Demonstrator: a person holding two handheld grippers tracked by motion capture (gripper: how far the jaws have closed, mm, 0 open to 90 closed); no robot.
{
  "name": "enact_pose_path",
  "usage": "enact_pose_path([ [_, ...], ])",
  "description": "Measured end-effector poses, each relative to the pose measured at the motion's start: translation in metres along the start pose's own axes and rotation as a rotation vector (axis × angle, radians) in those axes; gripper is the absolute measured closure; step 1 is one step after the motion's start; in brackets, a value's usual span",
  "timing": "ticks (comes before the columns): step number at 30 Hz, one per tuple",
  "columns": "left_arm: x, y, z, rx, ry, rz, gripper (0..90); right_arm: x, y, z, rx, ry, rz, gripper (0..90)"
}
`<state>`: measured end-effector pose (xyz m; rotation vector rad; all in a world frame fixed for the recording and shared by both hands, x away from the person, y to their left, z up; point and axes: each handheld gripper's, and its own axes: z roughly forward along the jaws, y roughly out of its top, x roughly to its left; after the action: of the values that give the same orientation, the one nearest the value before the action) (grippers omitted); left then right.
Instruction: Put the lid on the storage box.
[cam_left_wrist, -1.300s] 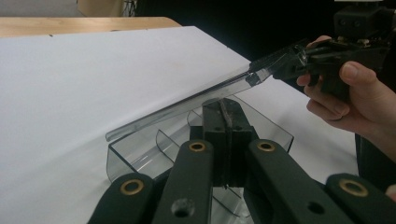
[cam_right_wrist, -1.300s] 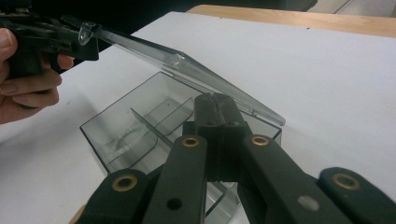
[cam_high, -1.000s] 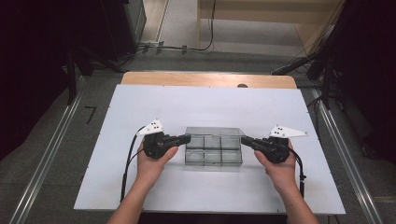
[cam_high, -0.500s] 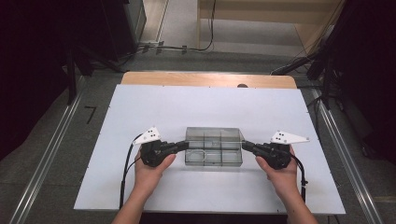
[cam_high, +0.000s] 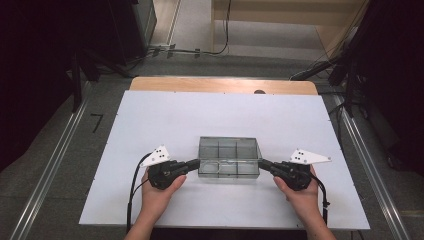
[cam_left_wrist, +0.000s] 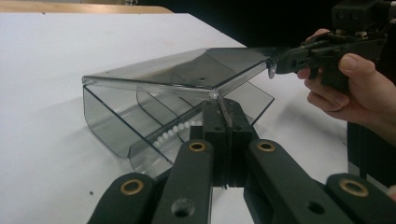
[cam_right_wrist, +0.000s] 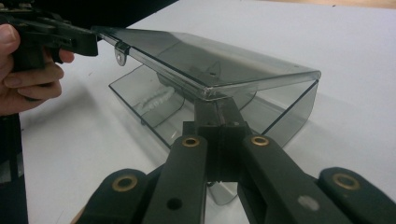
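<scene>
Now one clear box (cam_high: 229, 158), two grippers — left gripper (cam_high: 196, 162), right gripper (cam_high: 262, 163).

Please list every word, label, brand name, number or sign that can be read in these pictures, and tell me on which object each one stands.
None: no readable text.
Clear plastic box: no label or print on lid or walls.
Grey plate on the left gripper: dark dots, no letters.
White table: unprinted.
Floor at the left: a small dark angle mark, not a letter.

You have a glossy, smoke-tinted clear plastic box (cam_high: 229, 158) lying on a matt white tabletop (cam_high: 150, 120) whose far edge shows bare wood, and both the left gripper (cam_high: 196, 163) and the right gripper (cam_high: 262, 163) are matt black plastic with brass-coloured pivot bushings.
</scene>
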<state>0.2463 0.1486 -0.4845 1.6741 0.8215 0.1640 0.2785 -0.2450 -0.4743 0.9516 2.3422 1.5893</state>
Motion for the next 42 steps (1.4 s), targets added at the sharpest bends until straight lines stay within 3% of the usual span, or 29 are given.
enact_pose_path([
  [10,0.000,-0.013,-0.005,0.015,0.026,-0.007,89.7,0.003,-0.013,0.001,0.032,-0.007,-0.017,87.7],
  [13,-0.001,-0.018,-0.009,0.013,0.017,-0.032,89.7,0.003,-0.015,0.001,0.038,-0.002,-0.008,87.7],
  [15,-0.003,-0.020,-0.008,0.034,0.027,-0.016,89.7,0.002,-0.016,0.001,0.039,0.001,-0.007,87.7],
  [42,0.003,-0.025,0.001,0.099,0.027,-0.044,89.6,0.002,-0.029,-0.001,0.084,-0.011,0.000,87.7],
])
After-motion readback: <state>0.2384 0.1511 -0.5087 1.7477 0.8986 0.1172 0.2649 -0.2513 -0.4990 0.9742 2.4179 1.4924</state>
